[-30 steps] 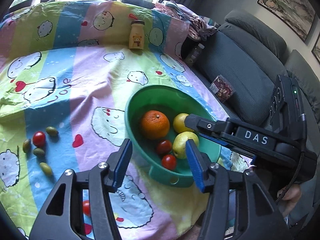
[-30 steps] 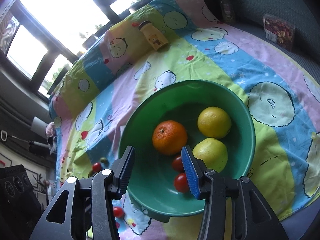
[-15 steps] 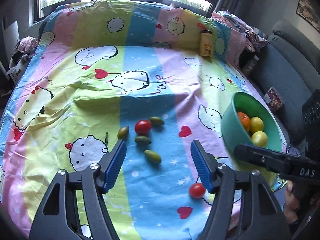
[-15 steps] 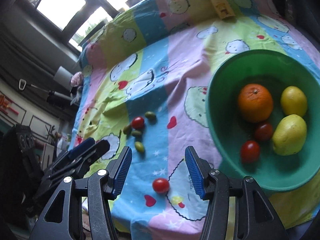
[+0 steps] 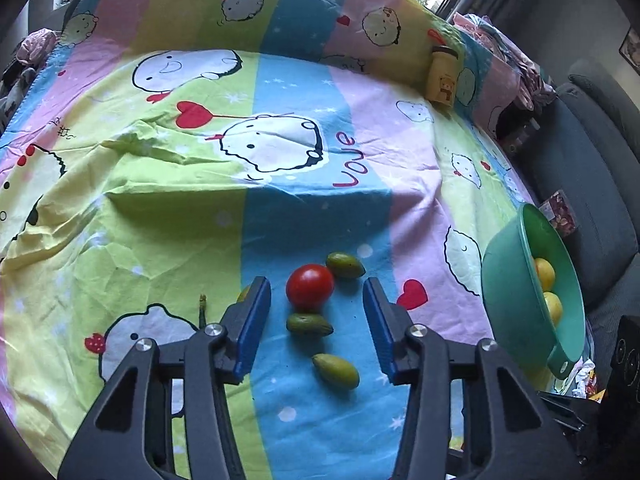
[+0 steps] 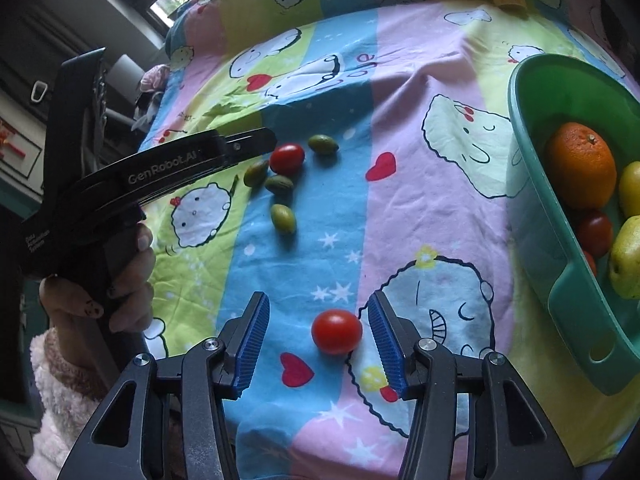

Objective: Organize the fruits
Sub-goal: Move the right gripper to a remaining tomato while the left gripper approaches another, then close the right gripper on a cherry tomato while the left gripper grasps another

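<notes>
My left gripper [image 5: 316,320] is open over a red tomato [image 5: 309,286] and several green olives [image 5: 335,365] on the cartoon bedsheet; the tomato lies between its jaws. It shows from the side in the right wrist view [image 6: 256,142]. My right gripper [image 6: 318,340] is open, with a second red tomato [image 6: 337,331] between its jaws on the sheet. A green bowl [image 6: 532,184] at the right holds an orange [image 6: 582,170], yellow fruits [image 6: 628,256] and small tomatoes [image 6: 595,230]. The bowl also shows in the left wrist view [image 5: 508,292].
A yellow bottle [image 5: 441,76] stands at the back right of the sheet. A grey sofa [image 5: 580,168] runs along the right. The sheet is wrinkled at the left [image 5: 132,148]. The person's hand [image 6: 120,280] holds the left gripper.
Both grippers swung left from above the bowl to the loose fruits on the sheet. The left one now frames the far tomato, the right one the near tomato. Both stayed open.
</notes>
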A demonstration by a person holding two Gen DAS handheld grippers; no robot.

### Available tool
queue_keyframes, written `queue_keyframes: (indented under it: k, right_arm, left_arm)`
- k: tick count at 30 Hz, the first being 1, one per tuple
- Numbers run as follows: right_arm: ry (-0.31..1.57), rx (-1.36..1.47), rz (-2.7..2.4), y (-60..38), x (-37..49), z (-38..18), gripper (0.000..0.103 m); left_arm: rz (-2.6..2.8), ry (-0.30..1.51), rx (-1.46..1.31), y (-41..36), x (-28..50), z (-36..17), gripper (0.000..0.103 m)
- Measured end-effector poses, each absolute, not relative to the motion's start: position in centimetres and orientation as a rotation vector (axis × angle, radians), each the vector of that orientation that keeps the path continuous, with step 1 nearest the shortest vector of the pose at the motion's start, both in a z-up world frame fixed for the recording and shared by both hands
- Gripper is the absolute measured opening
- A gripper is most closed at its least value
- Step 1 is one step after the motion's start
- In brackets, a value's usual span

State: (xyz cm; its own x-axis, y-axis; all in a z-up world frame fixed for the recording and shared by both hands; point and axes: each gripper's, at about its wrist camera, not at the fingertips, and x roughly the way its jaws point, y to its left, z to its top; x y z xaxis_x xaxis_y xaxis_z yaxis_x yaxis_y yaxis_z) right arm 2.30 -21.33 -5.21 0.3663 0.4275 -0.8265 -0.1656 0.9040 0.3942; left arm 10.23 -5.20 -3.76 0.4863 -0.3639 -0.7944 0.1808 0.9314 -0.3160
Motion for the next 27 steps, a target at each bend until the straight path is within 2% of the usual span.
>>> queue_keyframes:
  k: [8, 15, 17, 27]
  right_arm:
    - [1.169, 0.205, 0.379, -20.6, 2.1, -6.5, 0.042]
    - [1.174, 0.161, 0.358, -19.9, 2.0, -6.9, 0.037]
    - [1.175, 0.148, 0.357, -19.6, 2.1, -7.1, 0.032]
    - [1.167, 0.142, 0.365, -19.2, 2.3, -7.3, 0.031]
  left_arm:
    - [-0.348, 1.066, -0.227, -5.4, 12.0, -5.2, 0.038]
    - [-0.341, 1.079, -0.211, -5.6, 12.4, -6.1, 0.031]
    - [-0.340, 1.081, -0.213, -5.5, 12.5, -6.1, 0.031]
    - [-0.326, 1.067, -0.195, -5.8, 12.0, -5.8, 0.030]
